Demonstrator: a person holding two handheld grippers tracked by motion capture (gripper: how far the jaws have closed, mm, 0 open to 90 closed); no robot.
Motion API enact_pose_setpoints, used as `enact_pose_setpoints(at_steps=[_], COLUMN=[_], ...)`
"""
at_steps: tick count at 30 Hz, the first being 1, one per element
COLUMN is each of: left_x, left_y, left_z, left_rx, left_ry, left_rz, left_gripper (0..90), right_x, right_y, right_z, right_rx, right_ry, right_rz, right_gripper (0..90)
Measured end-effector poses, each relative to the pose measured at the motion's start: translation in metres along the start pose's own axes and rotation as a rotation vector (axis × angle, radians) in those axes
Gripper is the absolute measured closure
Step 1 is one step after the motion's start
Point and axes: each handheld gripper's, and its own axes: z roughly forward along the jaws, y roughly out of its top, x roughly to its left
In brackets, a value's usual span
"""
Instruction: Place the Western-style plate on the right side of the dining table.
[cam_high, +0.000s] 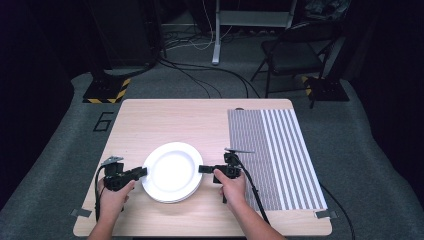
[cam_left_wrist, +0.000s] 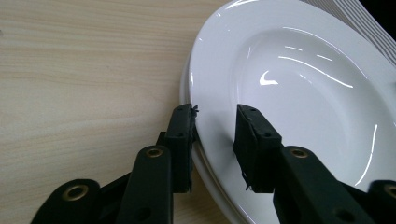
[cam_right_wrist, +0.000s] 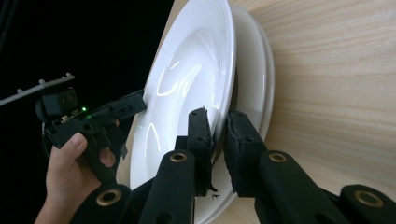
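Jaws of both grippers are set across the rim of the top white plate (cam_high: 172, 170), one from each side. In the right gripper view the right gripper (cam_right_wrist: 217, 140) is seen with its jaws drawn narrow, one pad above and one below the rim, pinching it; the top plate (cam_right_wrist: 187, 88) is tipped up off the lower plates (cam_right_wrist: 254, 79) on that side. In the left gripper view the left gripper (cam_left_wrist: 215, 140) has its jaws parted wider, straddling the rim of the plate (cam_left_wrist: 299, 93), one pad outside the edge and one over the inner face; whether both pads touch cannot be told. The stack of plates is placed on the pale wooden surface (cam_high: 165, 120), near its front edge and between the two hands. In the high view the left gripper (cam_high: 141, 172) is held by the left hand (cam_high: 114, 195) and the right gripper (cam_high: 204, 169) by the right hand (cam_high: 232, 187). A striped grey-and-white mat (cam_high: 275, 155) is laid on the right part of the surface, just beside the right hand. A black chair (cam_high: 295, 50) is seen on the floor beyond the surface.
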Motion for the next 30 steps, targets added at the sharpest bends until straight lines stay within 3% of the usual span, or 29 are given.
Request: enact_pose_setpoints(at_steps=[4,5,7,8,11,15,23,26,30], left_x=[-0.002,-0.002,-0.002,-0.001,-0.001,0.0,0.001,-0.002,-0.004], left_y=[0.0,0.0,0.001,0.001,0.002,0.001,0.002,0.002,0.002], left_z=[0.001,0.0,0.001,0.0,-0.001,-0.001,-0.002,-0.003,-0.003], left_rx=[0.0,0.002,-0.001,-0.007,-0.013,-0.011,-0.011,-0.015,-0.018], left_ry=[0.002,-0.004,-0.007,-0.007,-0.002,-0.004,-0.006,0.01,0.027], left_rz=[0.007,0.004,0.002,-0.011,-0.008,-0.007,-0.017,-0.002,0.004], left_gripper=[61.9,60.2,59.6,62.8,64.4,64.7,66.5,67.9,70.1], right_x=[-0.003,-0.004,-0.004,0.002,0.006,0.001,-0.009,-0.013,-0.016], right_y=[0.002,0.004,0.009,0.011,0.011,0.009,0.003,-0.001,-0.005], right_z=[-0.007,-0.012,-0.018,-0.018,-0.017,-0.013,-0.009,-0.008,-0.003], right_rx=[-0.016,-0.052,-0.058,-0.053,-0.054,-0.024,0.002,0.012,0.03], right_ry=[-0.004,-0.008,0.066,0.053,0.041,0.027,0.01,-0.011,0.02], right_rz=[0.03,0.017,0.053,0.016,-0.006,0.0,0.025,0.029,0.056], right_gripper=[86.9,90.0,90.0,90.0,90.0,81.1,73.8,71.9,70.5])
